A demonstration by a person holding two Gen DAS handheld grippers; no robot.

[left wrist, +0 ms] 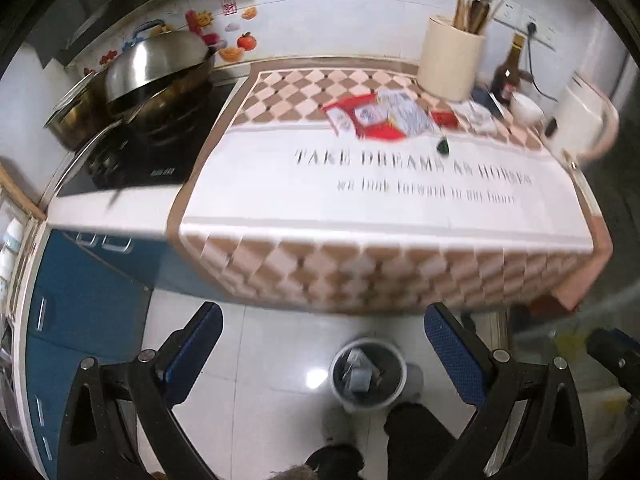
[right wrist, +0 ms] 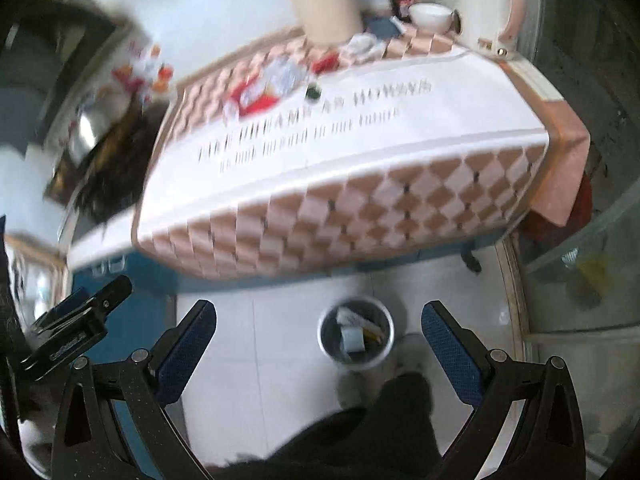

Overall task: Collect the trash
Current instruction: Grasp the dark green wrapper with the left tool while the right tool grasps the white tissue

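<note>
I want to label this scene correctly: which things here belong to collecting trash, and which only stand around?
For the job: red and white wrappers, small dark green scrap, crumpled paper, trash bin.

Standing around: utensil holder, bottle, white bowl, kettle, pots.

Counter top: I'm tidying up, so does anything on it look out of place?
Yes. Loose wrappers lie scattered on the cloth beside the utensil holder, with a small dark green bit nearby. Nothing looks spilled or tipped.
</note>
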